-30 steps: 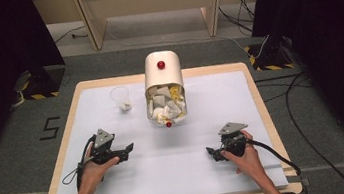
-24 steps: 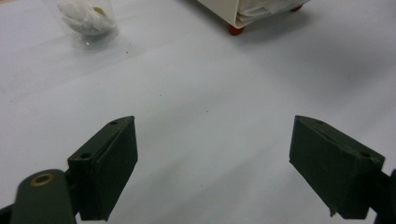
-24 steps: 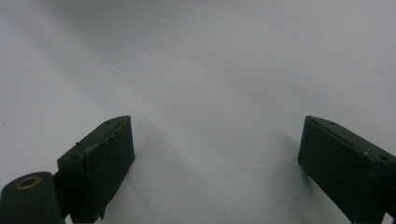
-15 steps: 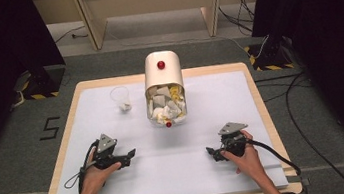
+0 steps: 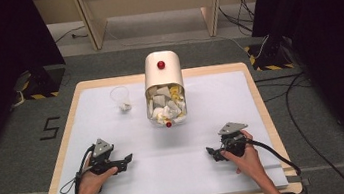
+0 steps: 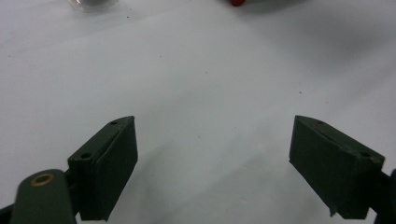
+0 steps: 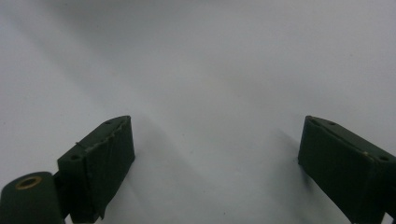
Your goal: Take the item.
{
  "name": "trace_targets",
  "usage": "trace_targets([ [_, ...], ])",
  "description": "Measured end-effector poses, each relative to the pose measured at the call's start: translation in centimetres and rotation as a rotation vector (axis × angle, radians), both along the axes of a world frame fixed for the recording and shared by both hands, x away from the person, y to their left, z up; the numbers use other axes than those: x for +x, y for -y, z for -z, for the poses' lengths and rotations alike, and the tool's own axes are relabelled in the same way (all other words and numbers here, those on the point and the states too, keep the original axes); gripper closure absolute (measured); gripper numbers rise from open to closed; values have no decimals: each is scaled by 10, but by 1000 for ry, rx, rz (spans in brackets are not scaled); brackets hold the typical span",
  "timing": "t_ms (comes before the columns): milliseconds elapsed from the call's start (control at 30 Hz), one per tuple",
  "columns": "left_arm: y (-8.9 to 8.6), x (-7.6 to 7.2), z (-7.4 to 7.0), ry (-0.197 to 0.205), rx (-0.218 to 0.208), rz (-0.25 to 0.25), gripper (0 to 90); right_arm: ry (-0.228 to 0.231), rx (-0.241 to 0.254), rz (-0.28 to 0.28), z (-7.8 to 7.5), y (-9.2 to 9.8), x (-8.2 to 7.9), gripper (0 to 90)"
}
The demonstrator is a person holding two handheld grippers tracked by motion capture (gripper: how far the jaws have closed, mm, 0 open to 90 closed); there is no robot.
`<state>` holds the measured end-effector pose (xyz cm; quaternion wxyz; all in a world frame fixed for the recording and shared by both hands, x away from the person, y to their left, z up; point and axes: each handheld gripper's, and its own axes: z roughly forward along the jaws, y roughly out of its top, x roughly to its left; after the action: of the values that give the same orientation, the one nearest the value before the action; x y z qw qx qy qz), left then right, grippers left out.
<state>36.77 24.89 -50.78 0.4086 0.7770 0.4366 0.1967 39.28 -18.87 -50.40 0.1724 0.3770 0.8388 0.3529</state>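
A cream bin (image 5: 162, 75) lies on its side at the back middle of the white mat, its mouth toward me and stuffed with crumpled paper (image 5: 166, 107). It carries a red knob (image 5: 160, 64), and a second red piece (image 5: 168, 124) sits at its mouth. Left of it stands a clear plastic cup (image 5: 121, 98). My left gripper (image 5: 124, 163) rests low on the mat at the front left, open, jaws pointing right. My right gripper (image 5: 212, 154) rests at the front right, open, jaws pointing left. In the gripper views both the left gripper (image 6: 212, 126) and the right gripper (image 7: 217, 123) hold nothing.
The white mat (image 5: 211, 107) covers a wooden table (image 5: 254, 86). The cup's base (image 6: 91, 3) and a red piece (image 6: 238, 2) show at the top edge of the left gripper view. Cables (image 5: 278, 156) trail from both grippers. Dark curtains and floor cables surround the table.
My left gripper has slid back toward the table's front edge and slightly right. The right gripper, the bin and the cup have stayed put.
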Motion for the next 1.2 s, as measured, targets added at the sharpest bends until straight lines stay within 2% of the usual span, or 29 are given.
trace_targets([
  [167,-3,-7,1,-4,6,1,147,7,-4,-4,0,0,0,112],
  [433,-9,-25,1,22,5,-18,147,-2,2,1,0,0,0,111],
  [700,-10,-34,0,43,3,-24,147,-2,2,1,0,0,0,110],
  [900,-10,-44,0,73,20,-21,147,-1,2,0,0,0,0,110],
  [1067,-12,-51,0,77,15,-34,147,-1,2,0,0,0,0,110],
  [1200,-13,-57,0,92,36,-41,147,0,1,0,0,0,0,111],
])
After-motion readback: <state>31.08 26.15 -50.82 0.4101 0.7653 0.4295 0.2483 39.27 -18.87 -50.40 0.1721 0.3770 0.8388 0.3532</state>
